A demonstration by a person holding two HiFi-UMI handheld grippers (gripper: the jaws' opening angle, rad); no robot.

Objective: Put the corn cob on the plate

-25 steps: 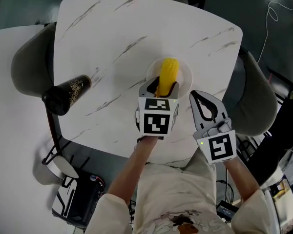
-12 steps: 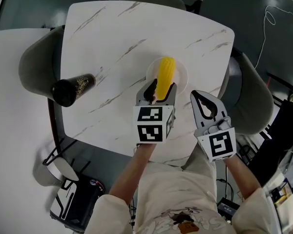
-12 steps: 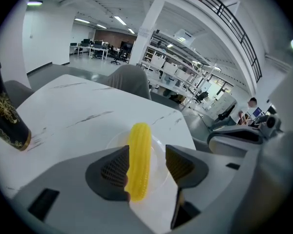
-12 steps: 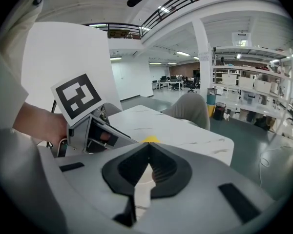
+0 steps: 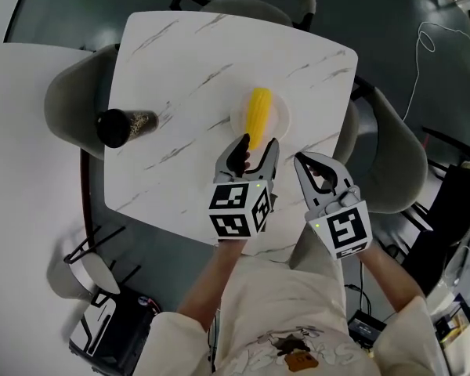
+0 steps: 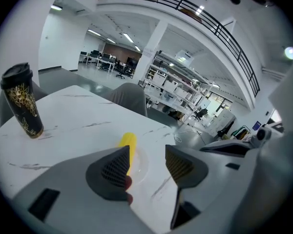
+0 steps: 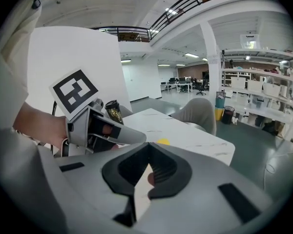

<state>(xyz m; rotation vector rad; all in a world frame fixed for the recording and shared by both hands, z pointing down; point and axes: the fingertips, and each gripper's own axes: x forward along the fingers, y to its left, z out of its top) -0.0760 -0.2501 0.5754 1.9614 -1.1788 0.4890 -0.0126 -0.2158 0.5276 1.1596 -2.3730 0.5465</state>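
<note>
On the left of the white marble-patterned table stands one black paper cup with a gold pattern and a black lid, upright and well apart from everything else. Toward the table's middle lies one yellow corn cob, resting on the single small white round plate with its length running near to far. Just near of the plate hovers the left gripper. Its two jaws are spread apart with nothing between them, and the cob shows past its left jaw. To its right, over the table's near edge, the right gripper has its jaw tips together and grips nothing. Three grey padded chairs ring the table: one left, one far, one right.
</note>
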